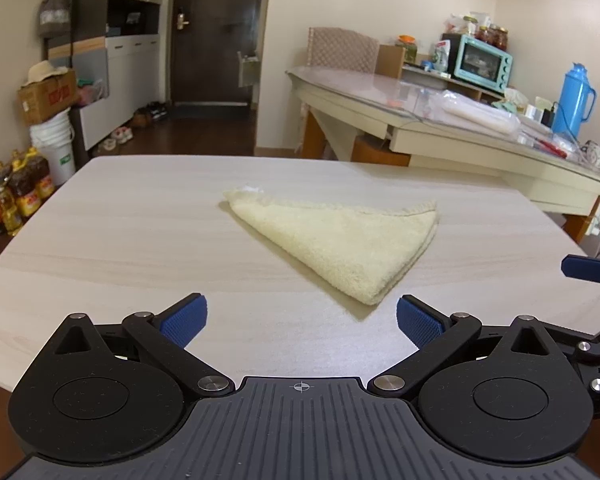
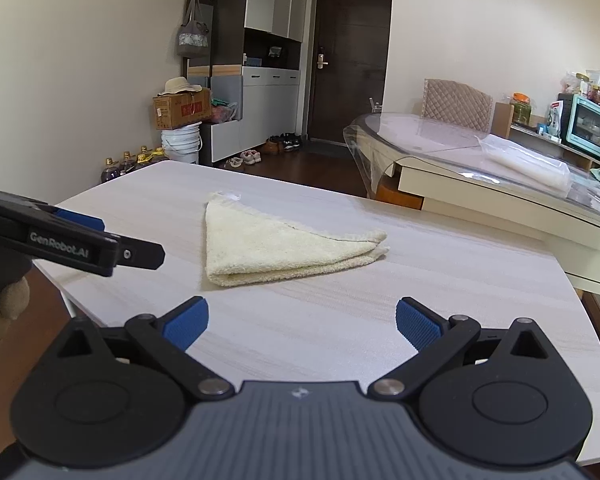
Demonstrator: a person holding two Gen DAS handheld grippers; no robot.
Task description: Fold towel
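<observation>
A cream towel lies folded into a layered triangle on the pale wood-grain table. Its near tip points toward my left gripper, which hovers open a short way in front of it, nothing between the blue pads. In the right wrist view the same towel lies flat ahead on the table, folded edge nearest. My right gripper is open and empty, just short of the towel. The left gripper's side shows at the left edge, held by a hand.
A second table under a clear cover stands to the right, crowded with a teal oven, a blue thermos and bags. Oil bottles, a white bucket and a cardboard box stand on the floor at left.
</observation>
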